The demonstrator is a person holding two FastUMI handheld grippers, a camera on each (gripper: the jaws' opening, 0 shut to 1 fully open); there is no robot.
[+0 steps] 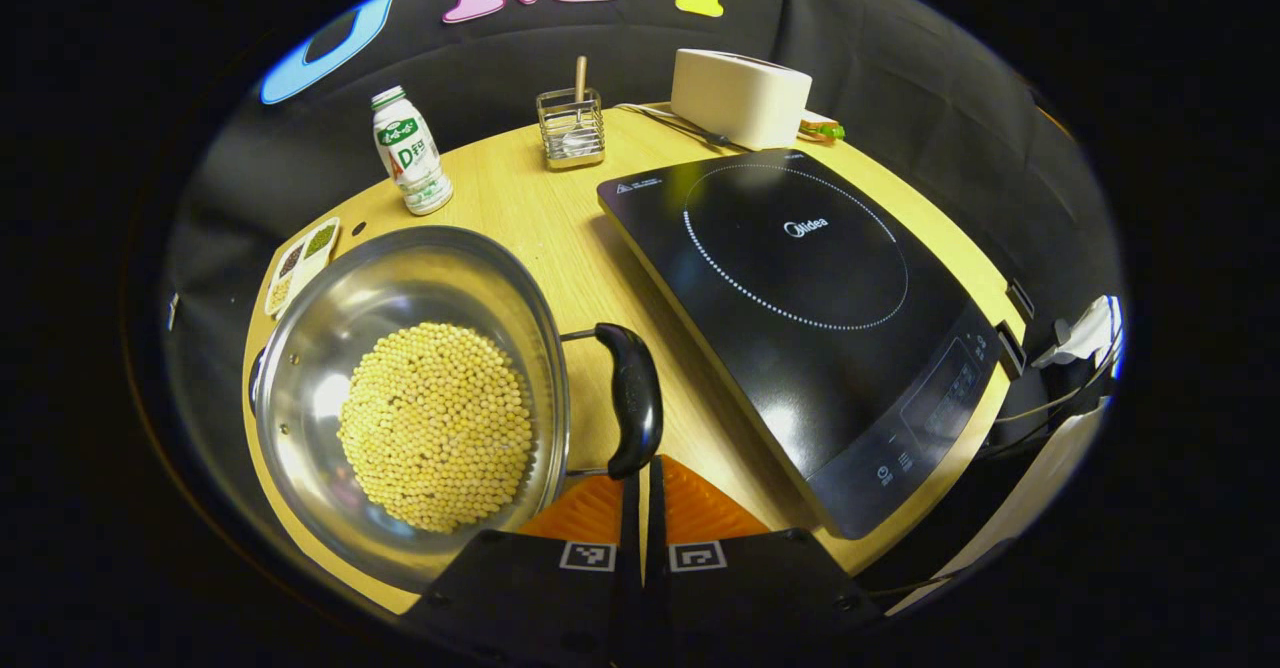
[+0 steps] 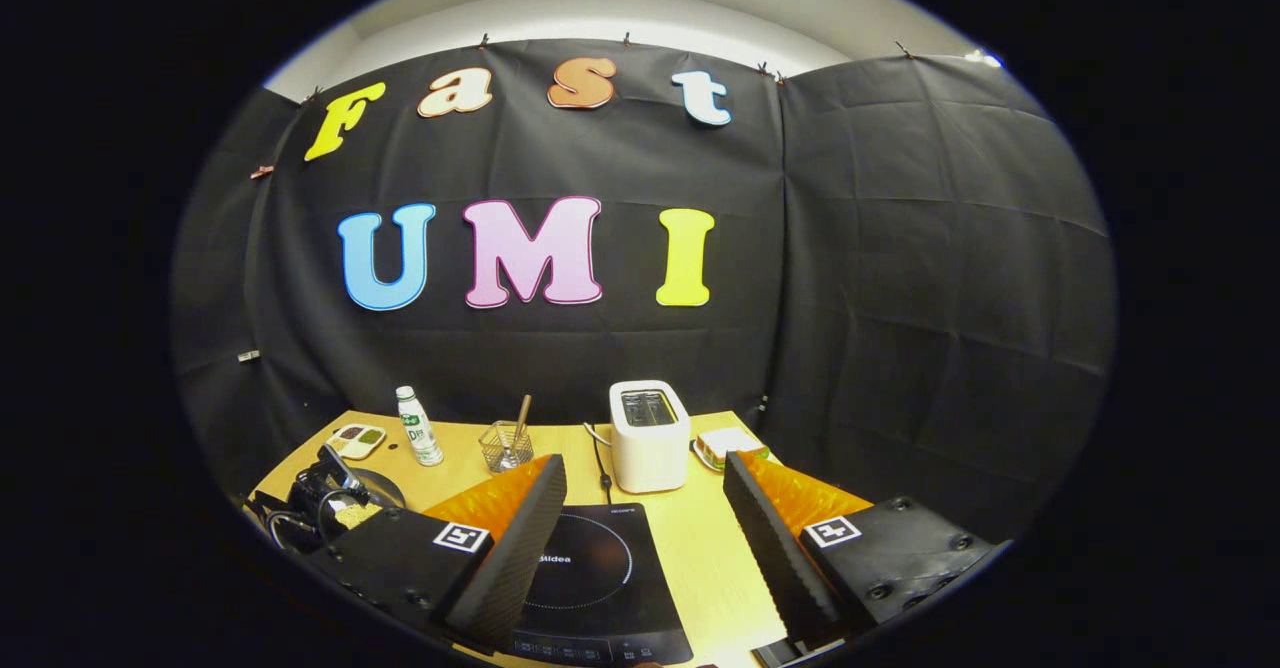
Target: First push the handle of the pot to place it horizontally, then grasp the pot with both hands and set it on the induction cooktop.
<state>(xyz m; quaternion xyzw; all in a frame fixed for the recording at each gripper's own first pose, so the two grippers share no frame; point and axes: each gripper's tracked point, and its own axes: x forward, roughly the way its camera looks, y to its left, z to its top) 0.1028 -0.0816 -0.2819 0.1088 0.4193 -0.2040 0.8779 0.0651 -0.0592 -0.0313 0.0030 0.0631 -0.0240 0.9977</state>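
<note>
A: Which step is in hand?
B: The handle push. The left gripper (image 1: pixel 642 493) has its jaws closed, empty, tips at the handle (image 1: pixel 632 398); the pot (image 1: pixel 410 398) sits just beyond-left on the desk (image 1: pixel 520 208).
A: Next?
B: The handle must be levelled. The right gripper (image 2: pixel 645 538) is held wide open, empty, above the cooktop (image 2: pixel 590 578).

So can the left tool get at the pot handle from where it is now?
Probably yes: the left tool, shut, sits right at the black pot handle, with nothing between them and bare table beyond it.
</note>
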